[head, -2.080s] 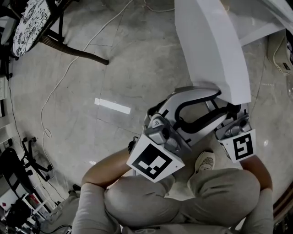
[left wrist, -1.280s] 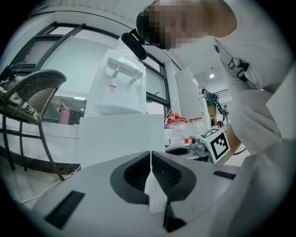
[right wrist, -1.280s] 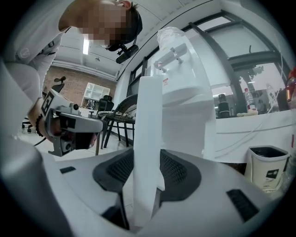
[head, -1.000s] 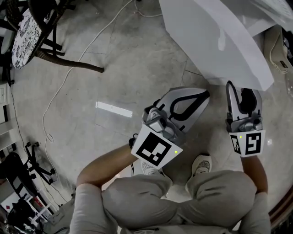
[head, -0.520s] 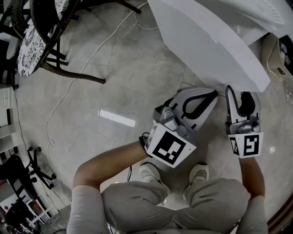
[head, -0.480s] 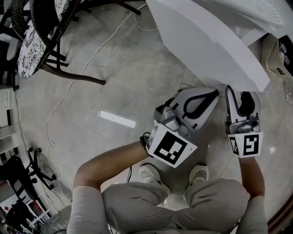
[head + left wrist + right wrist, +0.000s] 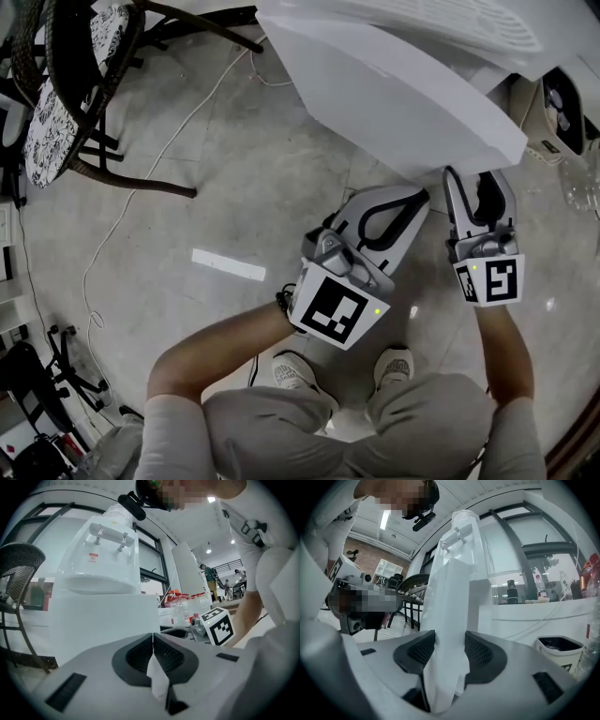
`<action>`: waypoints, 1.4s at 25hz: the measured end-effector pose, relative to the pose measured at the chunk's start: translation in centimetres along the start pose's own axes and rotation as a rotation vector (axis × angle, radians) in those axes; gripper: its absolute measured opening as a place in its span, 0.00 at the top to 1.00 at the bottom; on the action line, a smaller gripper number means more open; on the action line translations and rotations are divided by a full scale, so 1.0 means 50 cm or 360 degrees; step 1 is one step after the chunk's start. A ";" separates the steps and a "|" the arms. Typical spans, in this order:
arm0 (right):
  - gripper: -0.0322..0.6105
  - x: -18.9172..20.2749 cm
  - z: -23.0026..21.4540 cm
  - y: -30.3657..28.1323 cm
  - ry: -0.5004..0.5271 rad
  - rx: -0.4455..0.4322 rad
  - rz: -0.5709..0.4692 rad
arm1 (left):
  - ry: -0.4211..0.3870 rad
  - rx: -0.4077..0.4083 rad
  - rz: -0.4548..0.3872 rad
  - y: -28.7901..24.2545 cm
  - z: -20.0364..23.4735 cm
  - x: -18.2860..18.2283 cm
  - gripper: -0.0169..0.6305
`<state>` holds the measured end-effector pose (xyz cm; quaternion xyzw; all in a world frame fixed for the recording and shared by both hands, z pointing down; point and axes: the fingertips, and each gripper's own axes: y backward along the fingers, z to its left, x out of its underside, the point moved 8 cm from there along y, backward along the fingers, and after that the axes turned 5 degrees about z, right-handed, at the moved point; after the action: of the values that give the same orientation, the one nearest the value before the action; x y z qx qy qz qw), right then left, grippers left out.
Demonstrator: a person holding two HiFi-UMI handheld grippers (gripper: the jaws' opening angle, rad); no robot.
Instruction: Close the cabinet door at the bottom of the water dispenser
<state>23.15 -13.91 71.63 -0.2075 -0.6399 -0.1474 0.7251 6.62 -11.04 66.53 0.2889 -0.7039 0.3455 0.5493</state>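
The white water dispenser [image 7: 469, 28] stands at the top of the head view, and its white cabinet door [image 7: 403, 103] slants out below it. My right gripper [image 7: 476, 178] sits at the door's near corner. In the right gripper view its jaws [image 7: 450, 639] are opening, and the door's edge [image 7: 452, 597] stands upright between the pads. My left gripper [image 7: 412, 199] is shut on nothing, just left of the right one and short of the door. The left gripper view shows its pads [image 7: 153, 637] meeting, with the dispenser's taps [image 7: 110, 536] ahead.
A wicker chair [image 7: 66, 103] stands at the left and a white cable [image 7: 141, 159] trails over the marble floor. A white box [image 7: 553, 122] sits right of the dispenser. A bin [image 7: 560, 648] and several bottles [image 7: 187, 606] lie to the right. The person's shoes [image 7: 300, 370] are below the grippers.
Both grippers have drawn back from the door and then moved along with it. The door panel, first nearly edge-on, now shows a broad face across the top.
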 end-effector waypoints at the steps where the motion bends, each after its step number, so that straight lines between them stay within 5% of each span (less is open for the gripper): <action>1: 0.64 0.000 -0.004 -0.002 0.0000 0.0006 -0.0002 | 0.0004 -0.0005 -0.0006 -0.004 0.000 -0.001 0.96; 10: 0.69 0.004 -0.059 -0.033 -0.0100 0.0167 -0.0012 | 0.0045 -0.0039 -0.0027 -0.036 0.009 -0.009 0.96; 35: 0.76 0.002 -0.128 -0.107 -0.0146 0.0315 -0.0013 | 0.0064 -0.0121 0.0000 -0.043 0.027 0.004 0.96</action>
<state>26.16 -21.72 71.73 -0.1389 -0.6847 -0.0767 0.7113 7.47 -13.42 66.86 0.2608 -0.7054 0.3242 0.5739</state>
